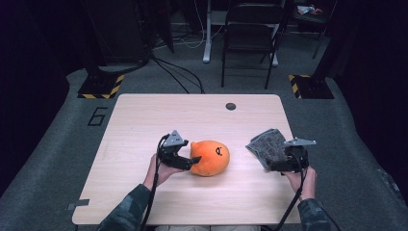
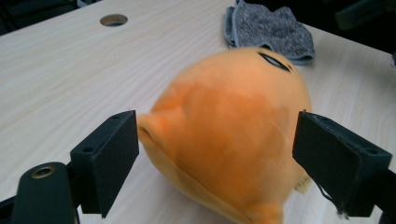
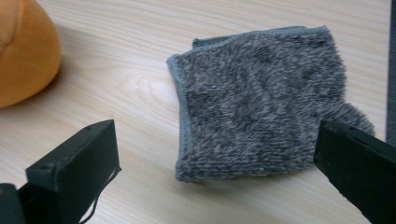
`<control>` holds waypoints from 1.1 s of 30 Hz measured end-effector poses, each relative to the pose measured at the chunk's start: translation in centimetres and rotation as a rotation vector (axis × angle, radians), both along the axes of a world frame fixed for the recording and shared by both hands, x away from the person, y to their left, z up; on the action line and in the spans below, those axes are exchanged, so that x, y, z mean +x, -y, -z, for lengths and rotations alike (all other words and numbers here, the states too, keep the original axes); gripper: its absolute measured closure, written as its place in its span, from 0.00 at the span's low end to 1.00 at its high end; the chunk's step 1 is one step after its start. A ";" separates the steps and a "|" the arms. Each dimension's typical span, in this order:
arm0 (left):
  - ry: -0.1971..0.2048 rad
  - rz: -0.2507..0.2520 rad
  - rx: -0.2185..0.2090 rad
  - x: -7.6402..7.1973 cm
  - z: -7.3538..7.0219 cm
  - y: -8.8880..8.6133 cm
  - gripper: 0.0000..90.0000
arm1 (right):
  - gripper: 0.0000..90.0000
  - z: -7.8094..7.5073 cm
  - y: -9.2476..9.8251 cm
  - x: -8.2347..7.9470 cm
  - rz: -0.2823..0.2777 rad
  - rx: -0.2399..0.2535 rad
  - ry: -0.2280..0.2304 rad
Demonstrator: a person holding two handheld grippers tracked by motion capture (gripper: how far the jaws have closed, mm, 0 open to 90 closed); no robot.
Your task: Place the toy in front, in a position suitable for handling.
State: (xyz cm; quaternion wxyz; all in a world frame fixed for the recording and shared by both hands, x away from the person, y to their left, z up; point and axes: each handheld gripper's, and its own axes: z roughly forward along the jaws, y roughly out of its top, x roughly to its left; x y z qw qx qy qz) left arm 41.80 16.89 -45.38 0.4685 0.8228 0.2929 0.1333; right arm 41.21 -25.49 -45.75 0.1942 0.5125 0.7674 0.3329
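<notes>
Grey carpet surrounds the light wooden table [image 1: 144, 115]; behind it I see a black folding chair [image 1: 250, 29], loose cables on the floor and two stands with yellow-black hazard bases. A round cable hole [image 1: 231, 106] sits near the table's far edge.

Orange plush toy [image 1: 210, 158] lies near the middle of the table, a little toward the person's side. It has a small dark mark on its upper right side (an eye or a mouth, I cannot tell which).

Left gripper [image 1: 191, 163] is at the plush's left side. In the left gripper view the two black jaws stand wide apart, one on each side of the plush toy [image 2: 229, 135]. The left pad looks just at a small protruding nub of the plush; the right pad is at or just off its flank. I log it as released, not clenched. Left hand [image 1: 161, 171] holds the gripper from below, sleeve in a camouflage pattern.

Grey fuzzy cloth [image 1: 267, 146] lies folded on the right part of the table, well apart from the plush. Right gripper [image 1: 274, 166] sits at the cloth's near edge. In the right gripper view its jaws are spread wide with the cloth [image 3: 261, 102] lying flat on the table between and beyond them, the right jaw close to a corner; nothing is grasped. Right hand [image 1: 302, 180] holds that gripper.
</notes>
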 end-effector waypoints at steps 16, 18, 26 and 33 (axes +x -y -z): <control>0.011 -0.039 0.108 -3.0 3.2 1.4 0.38 | 0.00 0.6 0.2 2.0 0.050 -0.033 -0.012; -0.001 -0.040 0.105 -2.9 3.4 1.3 0.47 | 0.00 0.8 0.1 2.5 0.046 -0.044 -0.015; -0.030 -0.065 0.085 -3.0 3.6 1.1 0.65 | 0.00 2.1 0.7 4.7 0.062 -0.056 -0.062; -0.039 -0.069 0.089 -3.1 3.6 1.2 0.69 | 0.00 3.7 0.9 6.3 0.072 -0.065 -0.133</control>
